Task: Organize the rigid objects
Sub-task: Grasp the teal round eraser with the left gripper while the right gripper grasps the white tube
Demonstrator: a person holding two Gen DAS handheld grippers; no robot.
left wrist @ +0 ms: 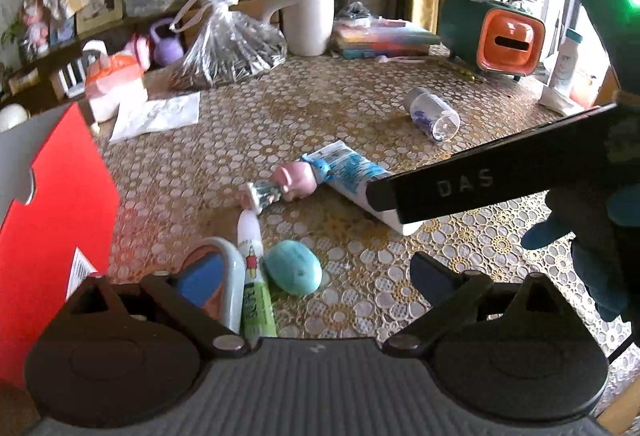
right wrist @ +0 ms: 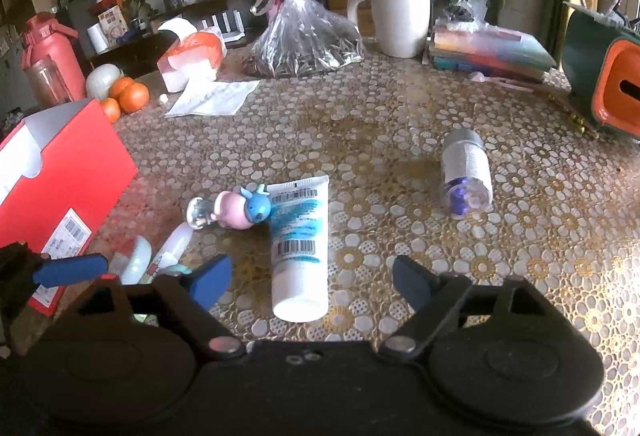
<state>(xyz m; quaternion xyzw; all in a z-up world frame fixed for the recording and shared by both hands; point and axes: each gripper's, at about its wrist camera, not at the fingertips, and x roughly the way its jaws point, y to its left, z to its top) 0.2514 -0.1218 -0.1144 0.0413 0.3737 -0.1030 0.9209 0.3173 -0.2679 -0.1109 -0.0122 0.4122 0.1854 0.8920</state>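
Observation:
A white and blue tube lies on the table between my open right gripper's fingers, cap end toward me; it also shows in the left wrist view. A pink and blue toy lies at its far left end. A clear bottle lies on its side to the right. My left gripper is open over a teal oval soap, a white and green tube and a pale dish. The right gripper's body crosses the left wrist view.
A red box stands at the left. At the back are a white mug, a plastic bag, stacked books, a green and orange holder, paper and oranges.

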